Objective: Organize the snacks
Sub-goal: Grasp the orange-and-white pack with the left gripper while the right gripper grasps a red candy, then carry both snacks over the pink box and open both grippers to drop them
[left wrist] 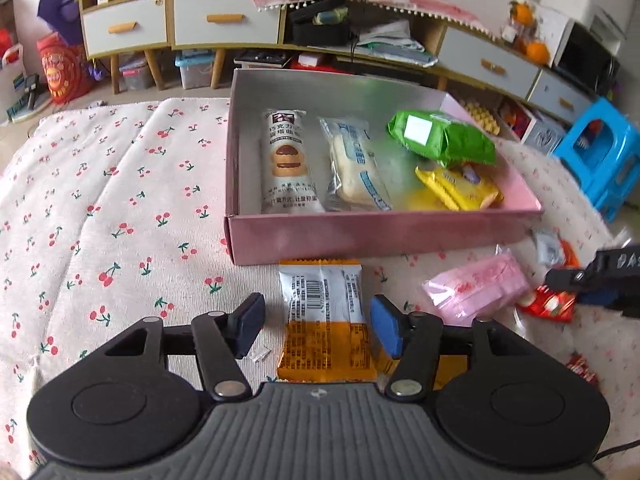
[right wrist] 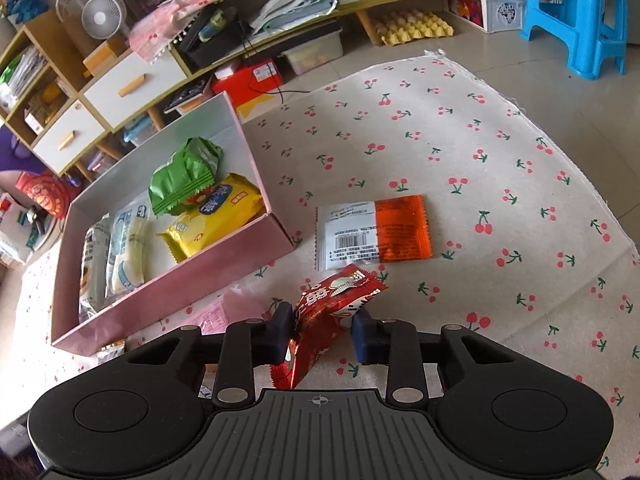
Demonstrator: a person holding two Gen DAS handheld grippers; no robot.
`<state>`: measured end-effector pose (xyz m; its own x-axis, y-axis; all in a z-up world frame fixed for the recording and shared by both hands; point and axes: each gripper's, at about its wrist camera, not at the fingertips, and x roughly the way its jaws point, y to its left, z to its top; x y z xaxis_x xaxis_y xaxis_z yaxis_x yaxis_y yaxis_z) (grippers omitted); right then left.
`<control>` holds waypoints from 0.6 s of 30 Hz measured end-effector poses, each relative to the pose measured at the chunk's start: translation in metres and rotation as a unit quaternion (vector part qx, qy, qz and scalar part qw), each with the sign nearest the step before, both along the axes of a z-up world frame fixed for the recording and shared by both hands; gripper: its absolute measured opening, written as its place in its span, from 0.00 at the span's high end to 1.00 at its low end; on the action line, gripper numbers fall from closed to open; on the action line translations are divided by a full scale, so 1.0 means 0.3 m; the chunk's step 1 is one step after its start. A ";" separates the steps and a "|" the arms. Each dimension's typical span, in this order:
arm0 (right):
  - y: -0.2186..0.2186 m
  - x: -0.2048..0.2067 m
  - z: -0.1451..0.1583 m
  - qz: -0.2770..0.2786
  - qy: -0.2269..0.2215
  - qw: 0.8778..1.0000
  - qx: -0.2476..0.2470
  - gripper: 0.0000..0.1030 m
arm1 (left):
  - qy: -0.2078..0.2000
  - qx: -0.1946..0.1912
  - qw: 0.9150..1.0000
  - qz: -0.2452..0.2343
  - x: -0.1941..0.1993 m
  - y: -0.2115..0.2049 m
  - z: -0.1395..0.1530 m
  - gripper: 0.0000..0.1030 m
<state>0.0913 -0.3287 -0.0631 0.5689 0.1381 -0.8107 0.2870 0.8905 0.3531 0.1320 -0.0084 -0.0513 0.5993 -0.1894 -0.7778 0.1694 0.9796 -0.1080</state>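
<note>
A pink box (left wrist: 360, 236) (right wrist: 192, 280) on the cherry-print cloth holds a long brown-and-white cookie pack (left wrist: 288, 160), a clear pack of pale snacks (left wrist: 356, 168), a green pack (left wrist: 444, 140) (right wrist: 184, 176) and yellow packs (left wrist: 460, 188) (right wrist: 216, 216). My left gripper (left wrist: 318, 326) is open, its fingers on either side of an orange-and-white packet (left wrist: 324, 320) lying in front of the box. My right gripper (right wrist: 322, 332) is shut on a red snack packet (right wrist: 324, 316), held tilted above the cloth; it shows at the right edge of the left wrist view (left wrist: 548, 304).
A pink packet (left wrist: 480, 288) lies right of the orange one. A red-orange-and-white packet (right wrist: 372, 236) lies on the cloth beyond my right gripper. Cabinets with drawers (left wrist: 172, 24) stand behind the box. A blue stool (right wrist: 576, 20) stands on the floor off the cloth.
</note>
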 end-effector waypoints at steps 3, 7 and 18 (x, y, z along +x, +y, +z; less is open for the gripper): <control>-0.015 -0.003 0.005 -0.008 0.001 1.000 0.004 0.72 | -0.006 0.032 0.999 -0.010 -0.011 -0.015 -0.001 0.54; -0.034 -0.010 0.016 -0.017 -0.004 1.000 0.014 0.72 | -0.003 0.040 0.999 -0.013 -0.012 -0.005 0.004 0.64; -0.065 -0.029 0.053 -0.027 -0.013 0.998 0.048 0.72 | 0.027 -0.017 0.999 0.015 -0.006 0.088 0.039 0.65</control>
<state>0.0825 -0.3482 -0.0471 0.5977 0.1833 -0.7805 0.3228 0.8360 0.4436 0.1302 0.0180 -0.0396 0.5622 -0.1989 -0.8028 0.1340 0.9797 -0.1489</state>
